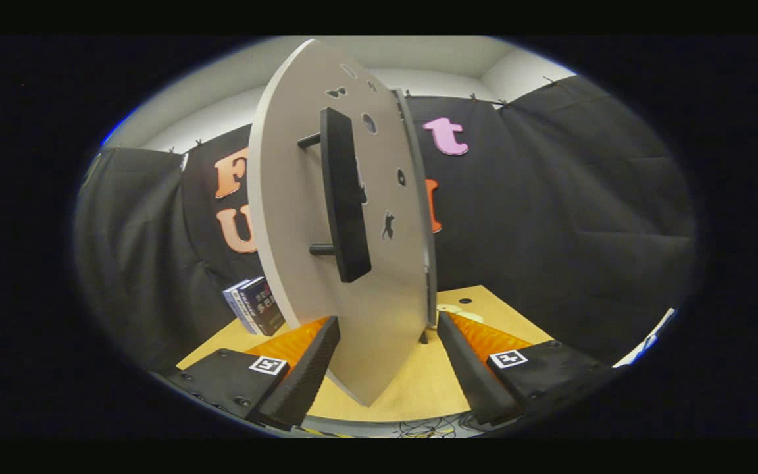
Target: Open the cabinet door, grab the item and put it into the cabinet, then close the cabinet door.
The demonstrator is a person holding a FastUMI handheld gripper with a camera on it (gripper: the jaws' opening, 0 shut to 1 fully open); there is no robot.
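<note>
One door stands between the fingers, carrying one handle on two posts. About six small cut-out shapes dot the door around 1 o'clock of the handle. Two boxes lean together at 8 o'clock of the handle. One table lies below. One gripper has two fingers, spread apart, each bearing one square marker.

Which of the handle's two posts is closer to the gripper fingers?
The lower post, joining the black handle near its bottom end on the cabinet door. The gripper is open, straddling the door's lower edge.
</note>
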